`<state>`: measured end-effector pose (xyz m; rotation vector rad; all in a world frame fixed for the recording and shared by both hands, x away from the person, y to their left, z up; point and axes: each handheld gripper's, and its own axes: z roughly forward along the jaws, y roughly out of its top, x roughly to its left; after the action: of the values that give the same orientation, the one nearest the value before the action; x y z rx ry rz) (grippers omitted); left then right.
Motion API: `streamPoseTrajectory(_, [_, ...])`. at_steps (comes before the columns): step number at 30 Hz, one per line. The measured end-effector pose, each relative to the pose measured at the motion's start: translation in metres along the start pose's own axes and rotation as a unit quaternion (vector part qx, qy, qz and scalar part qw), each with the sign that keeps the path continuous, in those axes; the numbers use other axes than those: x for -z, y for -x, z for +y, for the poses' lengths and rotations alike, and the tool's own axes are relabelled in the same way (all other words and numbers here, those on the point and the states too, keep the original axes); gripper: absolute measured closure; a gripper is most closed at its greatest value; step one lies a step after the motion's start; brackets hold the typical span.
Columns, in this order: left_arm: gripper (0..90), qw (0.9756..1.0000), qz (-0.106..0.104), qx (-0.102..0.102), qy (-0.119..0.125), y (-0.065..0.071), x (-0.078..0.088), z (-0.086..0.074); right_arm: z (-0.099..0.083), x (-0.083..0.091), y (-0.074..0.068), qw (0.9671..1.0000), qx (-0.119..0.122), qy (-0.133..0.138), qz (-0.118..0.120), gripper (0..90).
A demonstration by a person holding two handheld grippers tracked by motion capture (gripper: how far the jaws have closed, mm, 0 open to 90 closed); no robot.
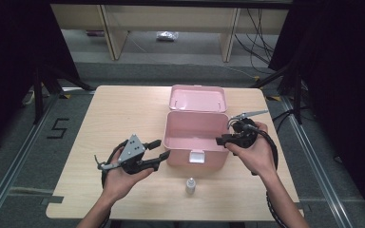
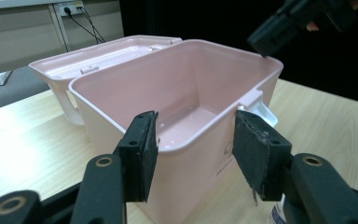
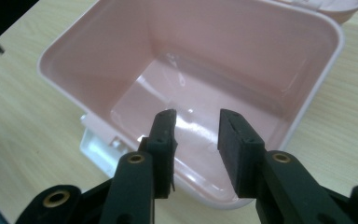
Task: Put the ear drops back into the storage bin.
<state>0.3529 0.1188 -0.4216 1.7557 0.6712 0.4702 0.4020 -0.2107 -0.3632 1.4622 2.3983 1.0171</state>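
A pink plastic box (image 1: 180,154) stands open at the middle of the wooden table, its lid (image 1: 197,99) folded back behind it and a white latch (image 1: 197,156) on its front wall. The inside (image 3: 205,93) is bare. My left gripper (image 1: 162,148) hovers just off the box's front left corner (image 2: 168,154), jaws open with nothing between the pads. My right gripper (image 1: 224,133) hangs at the box's right rim (image 3: 261,186), looking down into it, open and empty. It also appears as a black shape over the far rim in the left gripper view (image 2: 284,28).
A small clear bottle (image 1: 190,185) stands on the table (image 1: 119,118) in front of the box, near the front edge. Desk legs (image 1: 113,33), cables and a taped "5" (image 1: 58,128) lie on the floor beyond and beside the table. Black curtains flank both sides.
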Motion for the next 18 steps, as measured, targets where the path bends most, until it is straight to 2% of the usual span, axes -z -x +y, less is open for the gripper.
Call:
streamPoseTrajectory(2, [48.8,1.0,-0.003,-0.003,-0.001,0.0,0.0,0.0,0.0,0.001,-0.004,0.9998,0.018,-0.004,0.005,66.8])
streamPoseTrajectory(3, [48.9,1.0,-0.004,-0.002,-0.001,0.0,0.0,0.0,-0.001,0.003,-0.008,0.9998,0.01,-0.014,0.006,66.7])
streamPoseTrajectory(4, [48.9,1.0,-0.004,-0.002,-0.002,0.001,0.0,0.0,-0.001,0.002,-0.007,0.9995,0.032,-0.004,0.005,66.7])
streamPoseTrajectory(6, [48.9,0.9999,-0.011,-0.002,0.005,0.002,-0.001,-0.001,-0.002,0.003,-0.013,0.9988,0.047,-0.012,0.012,66.5])
streamPoseTrajectory(8, [48.9,1.0,-0.006,-0.005,-0.002,0.002,0.001,-0.001,-0.002,0.003,-0.019,0.9979,0.06,-0.018,0.016,66.5])
streamPoseTrajectory(9, [49.0,1.0,-0.005,-0.004,-0.001,0.002,0.001,-0.001,-0.002,0.003,-0.021,0.9969,0.074,-0.019,0.016,66.5])
streamPoseTrajectory(10, [49.1,1.0,-0.002,-0.001,-0.001,0.001,0.003,-0.001,-0.003,0.003,-0.023,0.9966,0.077,-0.024,0.02,66.5])
streamPoseTrajectory(13, [49.2,1.0,-0.001,0.001,-0.002,0.001,0.005,0.0,-0.004,-0.001,-0.031,0.9926,0.109,-0.046,0.028,66.5])
streamPoseTrajectory(15, [49.2,1.0,-0.002,0.0,-0.001,0.002,0.005,0.0,-0.005,-0.002,-0.036,0.9906,0.114,-0.07,0.031,66.6])
streamPoseTrajectory(16, [49.2,1.0,-0.003,0.0,-0.001,0.001,0.005,0.0,-0.007,-0.004,-0.038,0.9877,0.131,-0.075,0.041,66.7])
streamPoseTrajectory(17, [49.2,1.0,-0.003,0.0,-0.001,0.001,0.005,0.0,-0.008,-0.005,-0.04,0.9874,0.128,-0.084,0.041,66.7])
streamPoseTrajectory(18, [49.2,1.0,-0.003,0.001,-0.001,0.001,0.005,0.0,-0.008,-0.007,-0.042,0.985,0.143,-0.086,0.044,66.9])
